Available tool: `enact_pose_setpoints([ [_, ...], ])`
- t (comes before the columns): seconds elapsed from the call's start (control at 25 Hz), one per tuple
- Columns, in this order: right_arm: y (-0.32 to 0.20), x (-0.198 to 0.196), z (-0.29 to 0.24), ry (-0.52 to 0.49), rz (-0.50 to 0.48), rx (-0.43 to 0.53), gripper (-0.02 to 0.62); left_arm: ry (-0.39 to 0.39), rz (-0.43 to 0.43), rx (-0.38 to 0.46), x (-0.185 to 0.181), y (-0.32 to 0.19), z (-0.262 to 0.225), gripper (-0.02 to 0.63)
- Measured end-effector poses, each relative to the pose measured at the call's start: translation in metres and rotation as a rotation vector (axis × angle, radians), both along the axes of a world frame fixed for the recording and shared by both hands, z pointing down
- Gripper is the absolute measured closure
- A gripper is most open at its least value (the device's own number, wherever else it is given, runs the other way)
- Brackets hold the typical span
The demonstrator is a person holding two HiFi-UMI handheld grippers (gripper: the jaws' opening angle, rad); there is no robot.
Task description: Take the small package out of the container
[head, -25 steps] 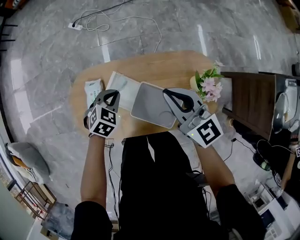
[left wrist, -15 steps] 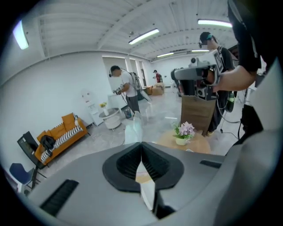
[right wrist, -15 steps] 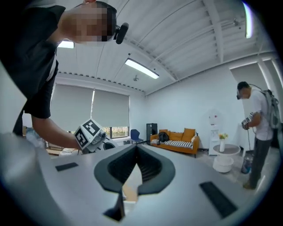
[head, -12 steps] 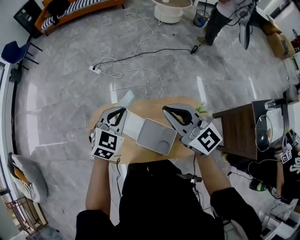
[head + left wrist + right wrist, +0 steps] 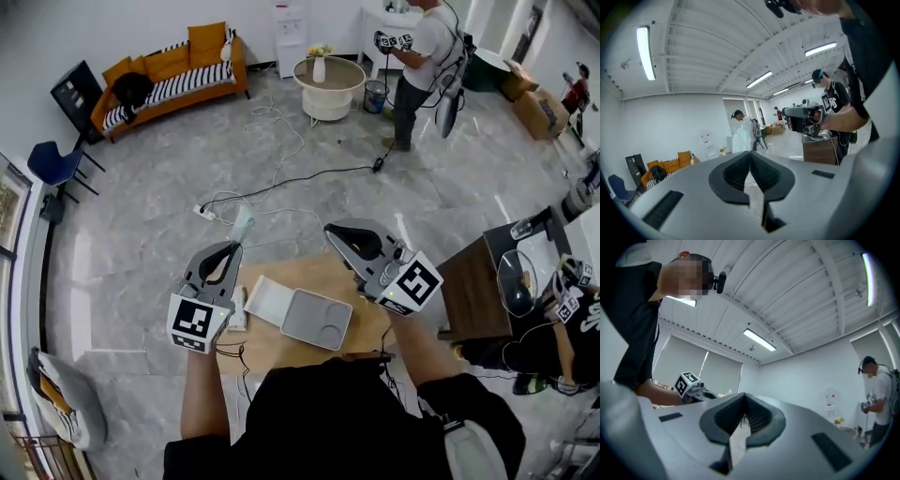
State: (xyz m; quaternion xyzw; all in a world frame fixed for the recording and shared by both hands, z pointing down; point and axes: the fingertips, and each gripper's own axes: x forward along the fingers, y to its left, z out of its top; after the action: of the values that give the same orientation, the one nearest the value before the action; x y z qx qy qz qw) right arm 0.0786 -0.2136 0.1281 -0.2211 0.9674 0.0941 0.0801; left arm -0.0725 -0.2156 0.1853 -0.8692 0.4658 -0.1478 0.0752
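Gleaming marble floor (image 5: 141, 234) around wooden table (image 5: 302, 273)

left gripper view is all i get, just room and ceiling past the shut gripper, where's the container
Observer: On the wooden table. In the head view the container lies between the two grippers.
Operator: anything in it
Observer: I see no package in it. A flat white piece lies beside it, on the left gripper's side.
Operator: right gripper got anything
Observer: No. The right gripper has its jaws together with nothing between them.
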Motion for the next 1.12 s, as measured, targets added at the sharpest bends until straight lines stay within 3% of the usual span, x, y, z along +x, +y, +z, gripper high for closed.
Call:
enact_pose_setpoints([
  [0.08,0.009,0.008,-0.014,-0.033,-0.015,0.02,0.584,0.051,0.015,0.031,0.004,0.008,-0.02,0.588],
  [0.24,0.021,0.02,-0.039,-0.137,-0.023,0.048,0.584,0.233,0.053,0.051,-0.004,0.014,-0.05,0.588],
  [0.4,0.021,0.03,-0.032,-0.159,-0.013,0.001,0.584,0.412,0.105,0.049,-0.017,0.021,-0.067,0.588],
  [0.6,0.015,0.035,-0.028,-0.178,0.003,-0.017,0.584,0.537,0.118,0.047,-0.038,0.022,-0.062,0.588],
  [0.76,0.009,0.036,-0.023,-0.166,0.016,-0.033,0.584,0.596,0.139,0.034,-0.041,0.021,-0.057,0.588],
  [1.12,0.008,0.032,-0.016,-0.162,-0.009,-0.037,0.584,0.564,0.264,0.045,-0.012,0.028,-0.061,0.588],
])
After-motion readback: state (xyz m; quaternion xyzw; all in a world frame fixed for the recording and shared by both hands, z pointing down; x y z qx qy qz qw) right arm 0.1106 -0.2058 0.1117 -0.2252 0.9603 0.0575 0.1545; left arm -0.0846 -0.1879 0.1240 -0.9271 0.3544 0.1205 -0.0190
